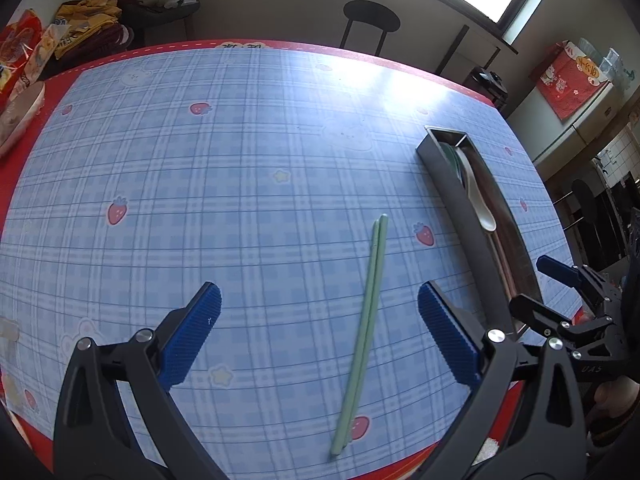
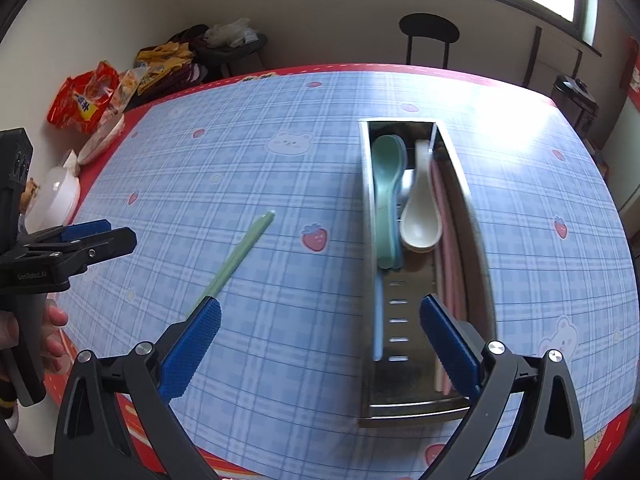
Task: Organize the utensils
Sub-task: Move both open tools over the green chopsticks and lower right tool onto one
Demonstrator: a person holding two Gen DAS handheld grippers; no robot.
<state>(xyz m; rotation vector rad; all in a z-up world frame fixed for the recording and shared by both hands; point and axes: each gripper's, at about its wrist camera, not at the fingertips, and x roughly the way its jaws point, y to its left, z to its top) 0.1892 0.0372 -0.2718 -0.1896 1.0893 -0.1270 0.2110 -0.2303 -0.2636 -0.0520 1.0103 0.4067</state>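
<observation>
Chopsticks [image 1: 362,332], pale green pair lying side by side & touching, rest flat on the blue plaid tablecloth [image 1: 200,200], just left of the steel utensil tray [image 2: 366,240]. Long axis runs near edge to far, tips leaning slightly right toward the tray, so roughly parallel w/ its long side. Left gripper [image 1: 319,332] hovers above them, fingers spread wide, nothing held; the pair sits between the blue pads, likely lined up for a pinch across the sticks. Right gripper [image 2: 320,336] also wide open & empty, poised over the tray's near end. Tray already holds a green spoon [image 2: 386,184], white spoon [image 2: 420,216], pink chopsticks [image 2: 450,240] & a blue utensil [image 2: 378,320], all laid lengthwise, prob. because the narrow tray fits them only that way. Green pair looks like the last item left out.
</observation>
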